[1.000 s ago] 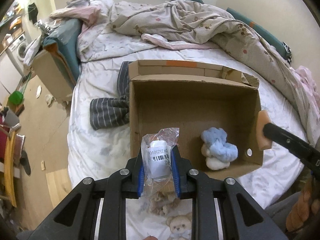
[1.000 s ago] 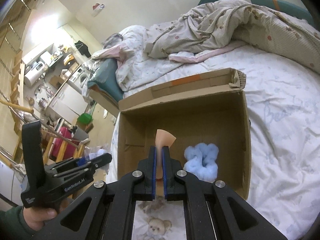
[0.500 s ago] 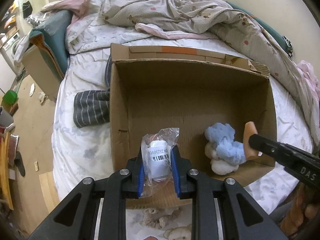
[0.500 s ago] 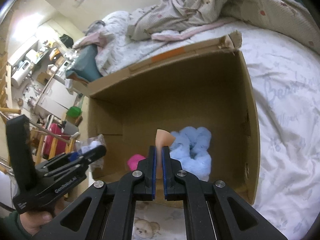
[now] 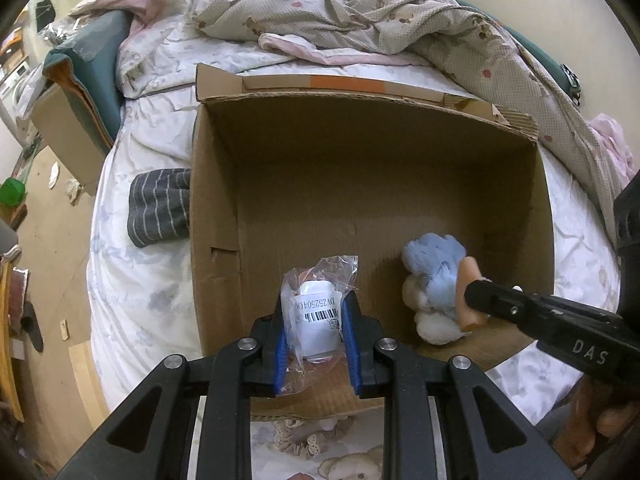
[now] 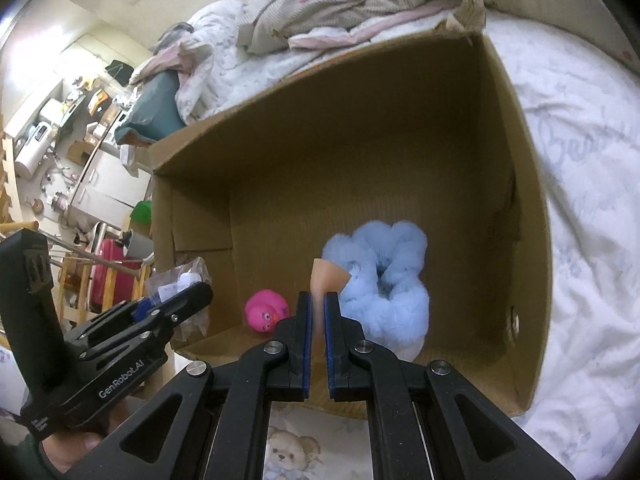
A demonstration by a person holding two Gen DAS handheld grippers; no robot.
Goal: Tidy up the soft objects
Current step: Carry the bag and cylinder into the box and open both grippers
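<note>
An open cardboard box (image 5: pixel 404 168) stands on the bed; it also shows in the right wrist view (image 6: pixel 532 264). My left gripper (image 5: pixel 316 332) is shut on a clear plastic bag with a white item and barcode label (image 5: pixel 318 312), held over the box's near left part. My right gripper (image 6: pixel 319 316) is shut on a flat peach soft piece (image 6: pixel 326 278), over the box's near edge. In the left wrist view that piece (image 5: pixel 469 300) touches a blue and white plush toy (image 5: pixel 434 276). The plush (image 6: pixel 384 280) and a pink rubber duck (image 6: pixel 266 311) lie on the box floor.
A grey striped cloth (image 5: pixel 160 208) lies on the sheet left of the box. A rumpled beige quilt (image 5: pixel 380 20) is heaped behind it. A teddy-bear print fabric (image 6: pixel 292 452) lies below the grippers. The bed's left edge drops to a wooden floor (image 5: pixel 52 280) and a cluttered room.
Both grippers have moved forward and down toward the box. The bag is now over the box's interior, and the peach piece has come down beside the blue plush. The pink duck came into view.
</note>
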